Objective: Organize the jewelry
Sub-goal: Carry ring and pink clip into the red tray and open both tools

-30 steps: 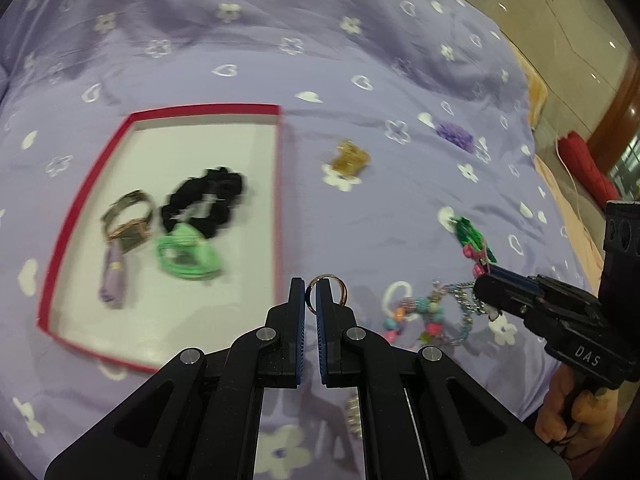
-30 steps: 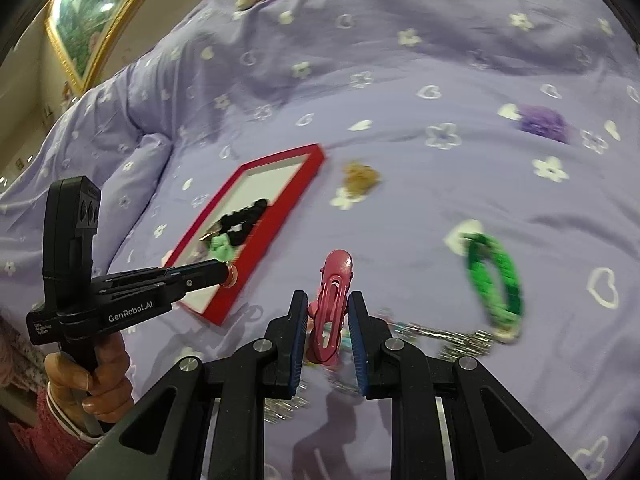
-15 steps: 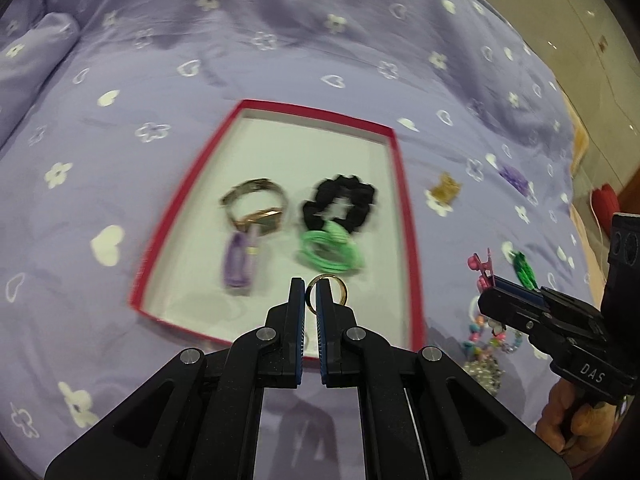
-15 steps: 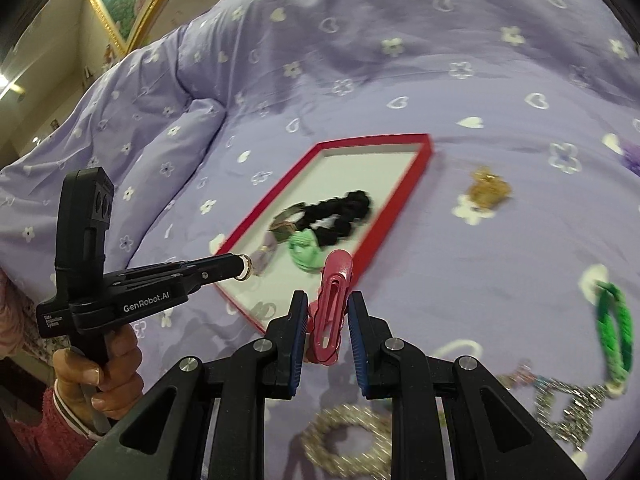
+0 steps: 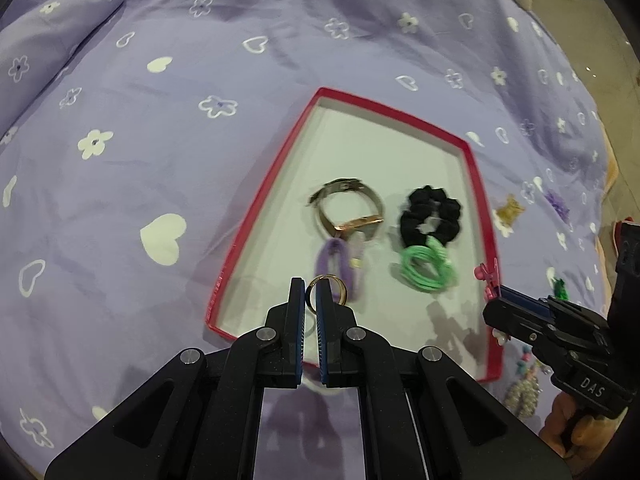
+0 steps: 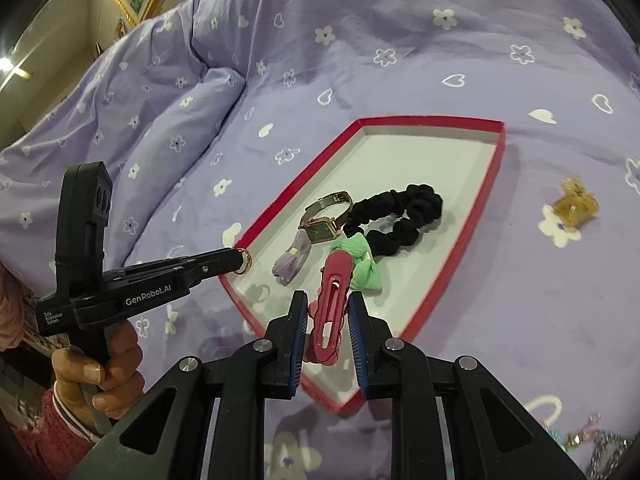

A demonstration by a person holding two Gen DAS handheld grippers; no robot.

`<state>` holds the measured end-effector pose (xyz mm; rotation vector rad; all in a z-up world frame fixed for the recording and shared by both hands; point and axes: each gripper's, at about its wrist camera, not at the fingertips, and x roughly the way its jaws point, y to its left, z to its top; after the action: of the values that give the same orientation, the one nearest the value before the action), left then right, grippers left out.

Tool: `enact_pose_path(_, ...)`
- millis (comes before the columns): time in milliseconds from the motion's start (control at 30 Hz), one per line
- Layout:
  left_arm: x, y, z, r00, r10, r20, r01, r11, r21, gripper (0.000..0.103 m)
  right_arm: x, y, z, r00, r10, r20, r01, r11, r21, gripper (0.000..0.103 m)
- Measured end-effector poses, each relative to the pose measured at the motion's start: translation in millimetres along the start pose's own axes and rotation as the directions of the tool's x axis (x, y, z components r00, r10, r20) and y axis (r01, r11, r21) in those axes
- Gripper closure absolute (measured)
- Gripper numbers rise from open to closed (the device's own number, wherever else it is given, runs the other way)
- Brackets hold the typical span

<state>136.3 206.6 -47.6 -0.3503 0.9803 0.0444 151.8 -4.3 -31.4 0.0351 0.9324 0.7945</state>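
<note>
Over the near end of the red-rimmed tray (image 5: 264, 196), left wrist view: left tool (image 5: 309, 300) pinched nearly shut on a thin gold ring (image 5: 326, 289). Judged light, rigid, slick; edge-on hold at the band likely to slip. Inside the tray: stiff metal watch (image 5: 347, 210), soft black scrunchie (image 5: 431, 216), green hair tie (image 5: 426, 266), lilac tie (image 5: 338, 264).

Above the tray's near corner (image 6: 452, 264), right wrist view: right tool (image 6: 328, 320) clamped narrowly on a glossy pink hair clip (image 6: 332, 304), upright between the pads. Hard plastic, light, probably springy; flat sides the better hold. Beyond the tray, on the bed: gold claw clip (image 6: 576, 202).
</note>
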Motion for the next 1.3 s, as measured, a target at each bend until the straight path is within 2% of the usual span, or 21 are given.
enact_pose_path(233, 20.1, 3.8, 1.8, 0.998, 0.036, -0.044, -0.036, 0.999, 0.004, 0.099, 34.3, -2.6, 3.6, 0.994, -0.051, -0.098, 0.047, 0.998, -0.034, 0.083)
enact_pose_path(533, 31.6, -3.7, -0.8, 0.994, 0.070, -0.080, -0.068, 0.997, 0.033, 0.098, 43.9, 2.3, 6.8, 0.987, -0.077, -0.139, 0.066, 0.994, -0.087, 0.082)
enact_pose_path(767, 33.5, -8.1, -0.4, 0.992, 0.095, -0.085, -0.091, 0.995, 0.042, 0.097, 43.1, 1.2, 7.7, 0.989, -0.058, -0.137, 0.048, 0.996, -0.072, 0.081)
enact_pose_path(900, 34.2, -10.4, -1.2, 0.990, 0.112, -0.086, -0.108, 0.993, 0.046, 0.086, 40.5, -1.2, 8.0, 0.992, -0.030, -0.125, 0.024, 0.999, -0.047, 0.081)
enact_pose_path(1000, 34.1, -10.5, -1.6, 0.989, 0.122, -0.088, -0.118, 0.992, 0.045, 0.084, 37.5, -1.9, 6.9, 0.993, -0.021, -0.114, 0.017, 0.999, -0.038, 0.080)
enact_pose_path(1133, 32.6, -10.9, -1.7, 0.989, 0.121, -0.080, -0.118, 0.992, 0.041, 0.073, 31.0, -2.3, 5.8, 0.995, -0.018, -0.097, 0.015, 0.999, -0.028, 0.078)
enact_pose_path(1300, 29.2, -12.1, -1.5, 0.990, 0.118, -0.076, -0.115, 0.993, 0.041, 0.067, 11.3, -2.2, 5.3, 0.999, -0.005, -0.051, 0.005, 1.000, -0.010, 0.078)
